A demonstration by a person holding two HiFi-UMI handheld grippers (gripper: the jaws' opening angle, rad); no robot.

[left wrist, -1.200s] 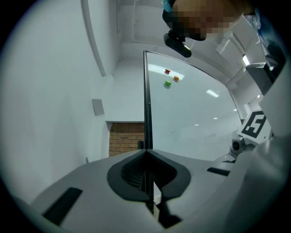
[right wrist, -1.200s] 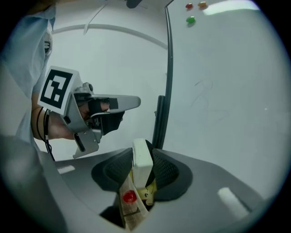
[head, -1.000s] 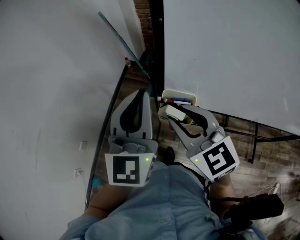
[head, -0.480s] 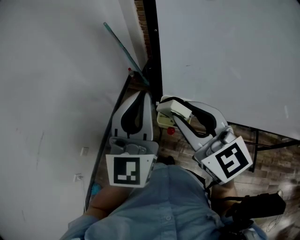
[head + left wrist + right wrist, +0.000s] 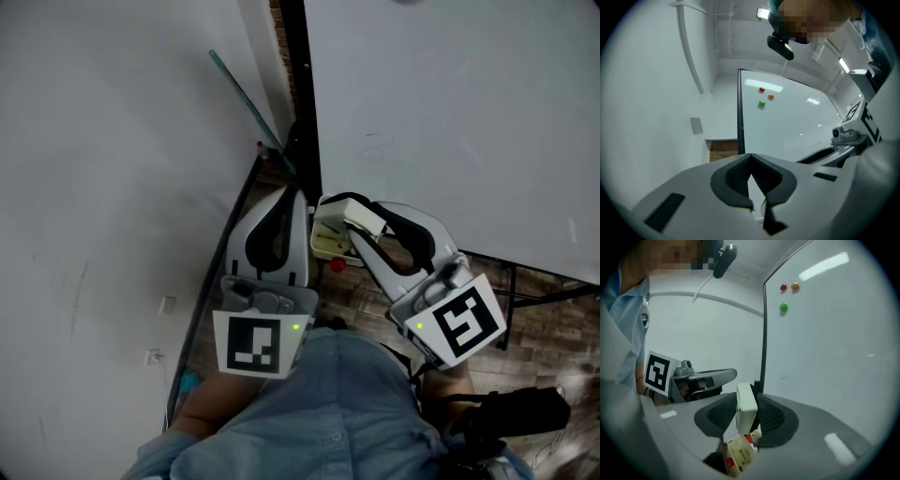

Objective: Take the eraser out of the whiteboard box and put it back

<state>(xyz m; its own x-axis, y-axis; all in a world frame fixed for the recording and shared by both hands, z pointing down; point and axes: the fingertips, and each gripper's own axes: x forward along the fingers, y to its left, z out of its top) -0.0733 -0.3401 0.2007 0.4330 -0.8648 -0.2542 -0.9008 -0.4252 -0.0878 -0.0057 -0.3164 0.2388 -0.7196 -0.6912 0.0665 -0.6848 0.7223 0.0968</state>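
Observation:
My right gripper [image 5: 351,217] is shut on the white eraser [image 5: 356,216], which stands upright between its dark pads [image 5: 771,414]. The eraser [image 5: 746,404] hangs just above the cream whiteboard box [image 5: 737,456], clear of it. That box [image 5: 325,244] hangs at the lower left corner of the whiteboard [image 5: 450,112] and holds marker pens. My left gripper [image 5: 285,195] is to the left of the box, shut with nothing in it; its tips [image 5: 750,156] touch.
The whiteboard's black frame edge [image 5: 305,103] runs up just beyond both grippers. A white wall [image 5: 112,141] lies to the left. Three small magnets [image 5: 762,96] sit high on the board. Brick-pattern floor [image 5: 534,300] and a dark bag [image 5: 511,417] lie at the lower right.
My right gripper has lifted the eraser up out of the box and now holds it above the box's rim. The left gripper has stayed almost in place.

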